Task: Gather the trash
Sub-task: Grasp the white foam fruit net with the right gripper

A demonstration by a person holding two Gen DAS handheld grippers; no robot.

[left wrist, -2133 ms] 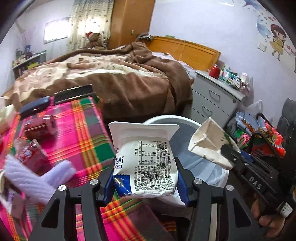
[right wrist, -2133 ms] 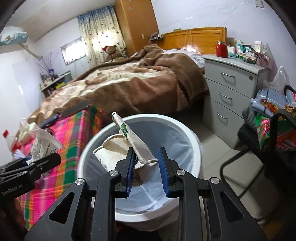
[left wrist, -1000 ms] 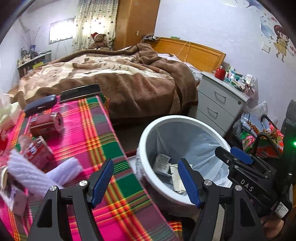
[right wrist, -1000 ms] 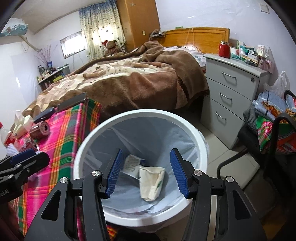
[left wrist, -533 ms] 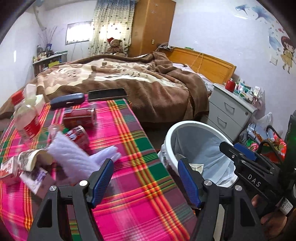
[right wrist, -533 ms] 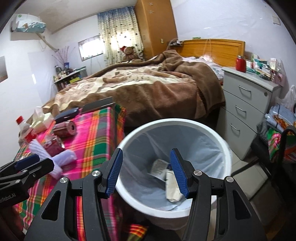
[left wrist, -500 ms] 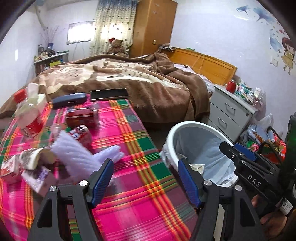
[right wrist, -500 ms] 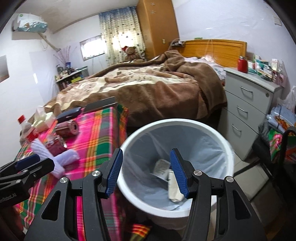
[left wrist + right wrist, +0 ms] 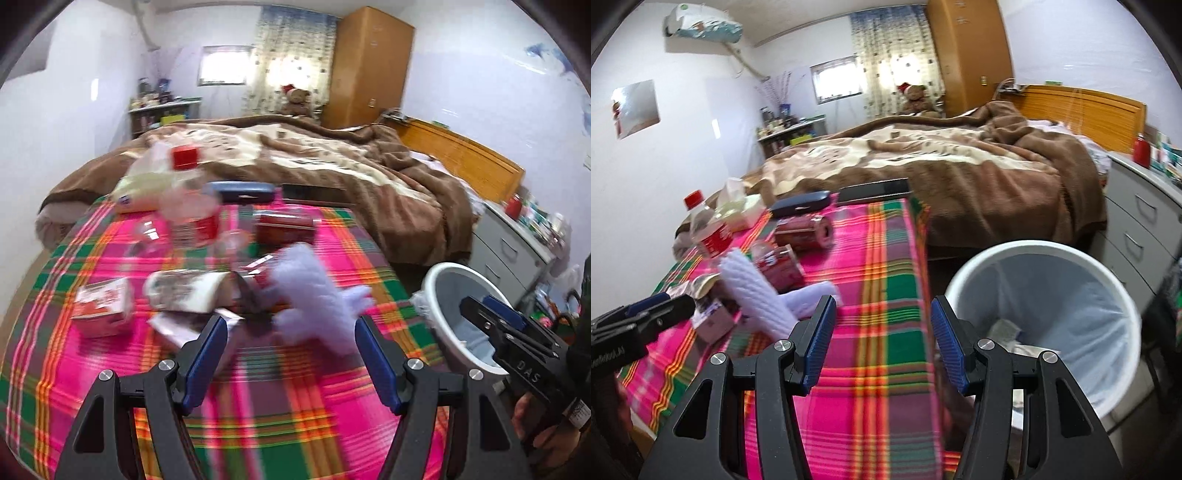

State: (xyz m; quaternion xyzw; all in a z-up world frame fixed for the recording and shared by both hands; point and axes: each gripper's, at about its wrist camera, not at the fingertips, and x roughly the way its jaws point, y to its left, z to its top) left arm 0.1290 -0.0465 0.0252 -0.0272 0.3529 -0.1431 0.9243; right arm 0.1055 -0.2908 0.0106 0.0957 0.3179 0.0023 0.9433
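Observation:
My left gripper (image 9: 290,345) is open and empty, hovering over the plaid-covered table (image 9: 258,417). Just beyond its fingers lies blurred trash: white foam netting (image 9: 314,299), a crumpled paper cup (image 9: 184,291), a small carton (image 9: 105,308), a red can (image 9: 286,227) and a plastic bottle (image 9: 188,206). My right gripper (image 9: 882,339) is also open and empty, over the table's right edge beside the white bin (image 9: 1045,258), which holds the dropped wrappers (image 9: 1006,328). The foam netting (image 9: 753,291), a red can (image 9: 803,229) and the bottle (image 9: 709,229) lie to its left.
A dark glasses case (image 9: 799,205) and a flat black device (image 9: 873,190) lie at the table's far end. Behind it stands a bed with a brown blanket (image 9: 960,166). Grey drawers (image 9: 1137,221) stand right of the bin. A tissue pack (image 9: 738,206) sits far left.
Both grippers, open and empty, swung left from over the bin toward the table. The trash on the cloth now sits in front of the left gripper; the bin has shifted to the right.

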